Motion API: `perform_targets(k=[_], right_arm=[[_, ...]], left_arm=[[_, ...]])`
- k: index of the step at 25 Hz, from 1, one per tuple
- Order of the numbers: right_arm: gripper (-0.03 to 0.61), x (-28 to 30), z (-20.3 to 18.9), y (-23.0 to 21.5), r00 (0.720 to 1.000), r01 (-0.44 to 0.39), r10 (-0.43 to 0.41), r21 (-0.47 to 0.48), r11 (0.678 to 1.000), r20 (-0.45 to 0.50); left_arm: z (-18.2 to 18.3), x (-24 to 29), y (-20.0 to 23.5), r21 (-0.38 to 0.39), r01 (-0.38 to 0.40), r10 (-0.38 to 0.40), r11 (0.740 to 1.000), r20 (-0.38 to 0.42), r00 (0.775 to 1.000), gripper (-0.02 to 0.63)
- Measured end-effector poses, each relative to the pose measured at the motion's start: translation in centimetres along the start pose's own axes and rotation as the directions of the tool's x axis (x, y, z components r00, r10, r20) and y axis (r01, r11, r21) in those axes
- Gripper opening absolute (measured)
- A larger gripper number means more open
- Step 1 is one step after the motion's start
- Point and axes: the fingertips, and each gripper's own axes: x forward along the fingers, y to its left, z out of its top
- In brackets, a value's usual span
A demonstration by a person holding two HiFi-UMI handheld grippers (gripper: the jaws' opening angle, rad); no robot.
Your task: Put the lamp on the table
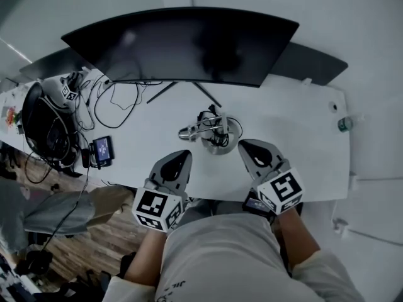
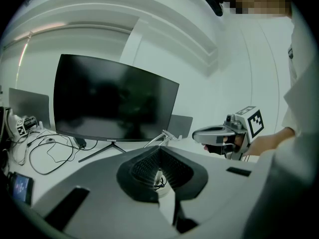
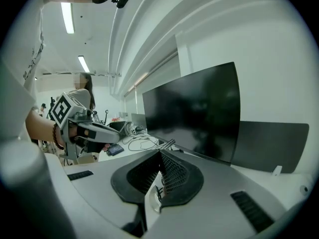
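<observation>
A silver folding desk lamp [image 1: 214, 131] lies folded low on its round base on the white desk [image 1: 296, 137], with a black cord coiled at the base. Its arm also shows past the jaws as the lamp arm [image 2: 162, 137] and the lamp arm [image 3: 167, 144]. My left gripper [image 1: 183, 154] hovers at the desk's near edge, just left of the lamp, jaws shut and empty. My right gripper [image 1: 245, 145] sits just right of the lamp, also shut on nothing. Both point toward the monitor. In the gripper views the left gripper [image 2: 159, 151] and the right gripper [image 3: 160, 153] show pads meeting at the tip.
A wide curved monitor [image 1: 189, 43] stands behind the lamp, with a darker panel [image 1: 312, 63] behind it. Loose cables [image 1: 119, 99], black headphones [image 1: 41, 128] and a small screen device [image 1: 102, 150] crowd the desk's left side. A green-capped bottle [image 1: 343, 124] stands at the right edge.
</observation>
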Motion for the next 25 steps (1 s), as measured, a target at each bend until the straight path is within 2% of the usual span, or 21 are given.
perform_targets(k=[12,25], right_arm=[[0.031,0.2,1.1,-0.5,1.0,-0.024,0.025,0.074,0.997,-0.016],[0.031,0.1,1.6,-1.1,1.0,-0.018,0.02,0.097,0.995,-0.018]], left_arm=[[1.6,1.3,-1.0,0.02,0.035,-0.035,0.999,0.01,0.999,0.002],[2.1,2.1,-1.2,0.032,0.052,-0.053,0.998,0.017,0.998,0.002]])
